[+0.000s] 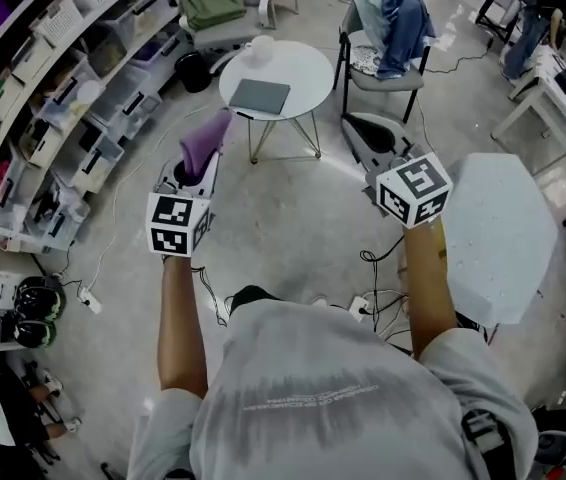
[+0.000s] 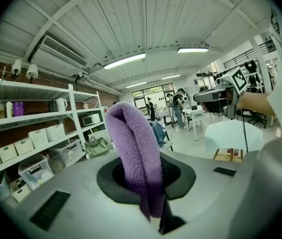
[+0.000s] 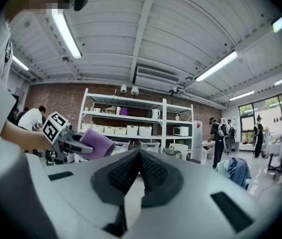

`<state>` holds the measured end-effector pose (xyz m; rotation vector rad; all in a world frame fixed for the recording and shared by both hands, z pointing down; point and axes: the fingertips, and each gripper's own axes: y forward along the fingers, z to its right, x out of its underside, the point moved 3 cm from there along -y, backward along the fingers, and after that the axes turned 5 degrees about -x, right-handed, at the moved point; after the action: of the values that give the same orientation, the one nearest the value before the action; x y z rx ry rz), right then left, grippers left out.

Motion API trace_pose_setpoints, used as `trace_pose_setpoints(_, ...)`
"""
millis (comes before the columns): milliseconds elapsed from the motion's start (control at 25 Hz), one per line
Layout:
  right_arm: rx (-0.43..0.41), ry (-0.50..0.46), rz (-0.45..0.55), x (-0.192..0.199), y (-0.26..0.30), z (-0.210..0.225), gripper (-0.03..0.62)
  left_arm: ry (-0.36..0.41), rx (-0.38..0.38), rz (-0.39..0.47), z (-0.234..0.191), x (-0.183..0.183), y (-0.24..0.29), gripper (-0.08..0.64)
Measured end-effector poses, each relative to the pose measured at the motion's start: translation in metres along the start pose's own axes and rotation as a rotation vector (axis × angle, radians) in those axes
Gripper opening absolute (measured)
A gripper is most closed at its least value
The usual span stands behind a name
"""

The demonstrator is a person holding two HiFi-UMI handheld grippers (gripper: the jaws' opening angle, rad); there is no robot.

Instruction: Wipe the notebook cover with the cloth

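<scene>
Left gripper (image 1: 201,161) is clamping fluffy purple cloth (image 1: 207,140); right gripper (image 1: 361,126) is hanging closed, empty. Flat grey notebook (image 1: 260,96) is lying well ahead on round white table (image 1: 303,73).

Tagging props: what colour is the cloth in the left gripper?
Purple. The cloth shows best in the left gripper view, pinched between its jaws.

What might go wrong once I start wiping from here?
The notebook lies loose on the round table, and the right gripper is shut on nothing, so a wipe with the cloth may push it off. The white object behind it may get knocked. Cables on the floor may trip you.
</scene>
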<state>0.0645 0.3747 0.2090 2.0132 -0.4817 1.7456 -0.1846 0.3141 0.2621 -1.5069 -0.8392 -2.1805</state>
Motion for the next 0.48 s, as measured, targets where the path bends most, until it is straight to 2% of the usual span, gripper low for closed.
trace_pose_setpoints(240, -0.041, 0.027, -0.008, 0.009, 0.006, 0.013, 0.0, -0.03, -0.023, -0.041, 0.003, 0.017, 0.008, 0.053)
trace_pose_setpoints(400, -0.095, 0.032, -0.051, 0.019, 0.02, 0.013, 0.0, -0.037, -0.009, -0.045, -0.005, 0.025, 0.034, 0.054)
trace_pose_setpoints(480, -0.086, 0.024, -0.077, 0.025, 0.029, 0.024, 0.002, -0.039, 0.002, -0.043, -0.012, 0.027, 0.055, 0.054)
